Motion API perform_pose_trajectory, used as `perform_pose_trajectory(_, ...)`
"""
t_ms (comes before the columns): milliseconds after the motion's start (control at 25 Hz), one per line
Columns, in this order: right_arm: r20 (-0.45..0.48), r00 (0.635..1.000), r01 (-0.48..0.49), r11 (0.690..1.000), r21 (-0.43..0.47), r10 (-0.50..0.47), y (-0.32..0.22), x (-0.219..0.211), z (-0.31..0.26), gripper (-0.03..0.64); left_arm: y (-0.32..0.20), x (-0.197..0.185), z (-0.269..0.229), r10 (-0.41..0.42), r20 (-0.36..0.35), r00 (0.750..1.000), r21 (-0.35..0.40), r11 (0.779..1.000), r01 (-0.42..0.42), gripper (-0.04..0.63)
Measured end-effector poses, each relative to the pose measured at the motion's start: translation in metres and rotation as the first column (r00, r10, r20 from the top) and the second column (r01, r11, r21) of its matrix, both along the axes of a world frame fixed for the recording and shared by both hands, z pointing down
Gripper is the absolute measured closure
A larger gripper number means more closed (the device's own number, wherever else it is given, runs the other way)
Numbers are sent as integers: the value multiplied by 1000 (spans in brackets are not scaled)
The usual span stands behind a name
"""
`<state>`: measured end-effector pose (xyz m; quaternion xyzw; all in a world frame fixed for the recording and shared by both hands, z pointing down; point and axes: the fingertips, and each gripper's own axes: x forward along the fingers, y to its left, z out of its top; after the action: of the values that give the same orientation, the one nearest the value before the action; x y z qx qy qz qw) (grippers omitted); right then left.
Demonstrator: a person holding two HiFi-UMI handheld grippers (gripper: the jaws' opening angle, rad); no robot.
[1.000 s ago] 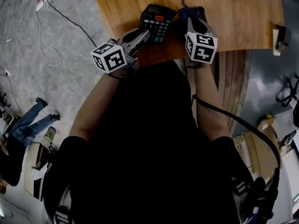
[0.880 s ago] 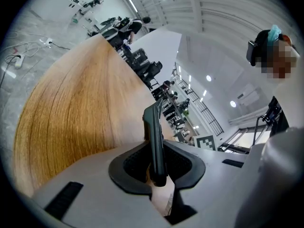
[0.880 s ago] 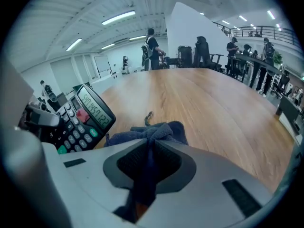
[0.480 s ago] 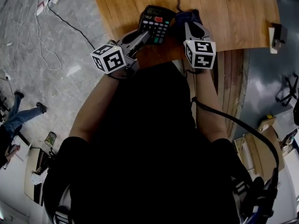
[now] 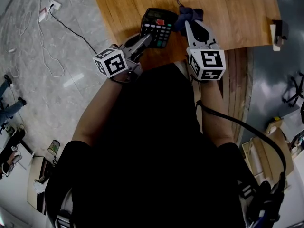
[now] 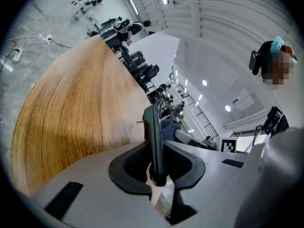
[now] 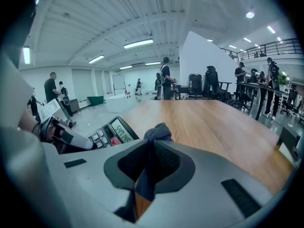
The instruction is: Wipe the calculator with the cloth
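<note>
A black calculator [image 5: 159, 25] with a red key is held above the near edge of the wooden table [image 5: 237, 13]. My left gripper [image 5: 146, 38] is shut on its near end. In the left gripper view the calculator [image 6: 154, 132] stands edge-on between the pads. A dark blue cloth [image 5: 188, 16] hangs bunched just right of the calculator, and my right gripper [image 5: 190, 26] is shut on it. Its jaws have just been closing with the cloth between them. The right gripper view shows the cloth [image 7: 156, 133] pinched between the pads and the calculator's display [image 7: 118, 128] to the left.
A small white and dark object [image 5: 276, 32] sits at the table's right edge. Cables and a power strip [image 5: 50, 6] lie on the grey floor to the left. Several people stand far off in the hall.
My right gripper has closed on the cloth and risen, lifting it off the table beside the calculator. The left gripper and the calculator have stayed nearly still.
</note>
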<state>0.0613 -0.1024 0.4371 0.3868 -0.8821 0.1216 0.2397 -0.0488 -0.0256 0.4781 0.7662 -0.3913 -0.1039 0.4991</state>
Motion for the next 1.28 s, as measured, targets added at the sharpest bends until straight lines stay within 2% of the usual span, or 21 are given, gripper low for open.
perform_pose_trajectory(200,85,996,7,994,111,-17,2,-4,-50,580,2,4,-3,-3,-2,1000,14,1000,3,523)
perform_pose_trajectory(400,158,983,60,982,177,-88,11,-28,-88,580,2,6,-5,-9,-4,1000,20,1000,9,523)
perform_pose_trajectory(640,176,970,143,979,143,-167,34,-60,-79,580,1,11,-13,-35,-76,997,17,999,36,523)
perform_pose_trajectory(1000,187,957,212,974,75,-223,51,-91,-58,580,3,14,-16,-26,-88,996,16,999,28,523)
perform_pose_trajectory(1280,195,937,283,957,66,-290,69,-113,-58,580,3,12,-13,-35,-95,995,8,999,36,523)
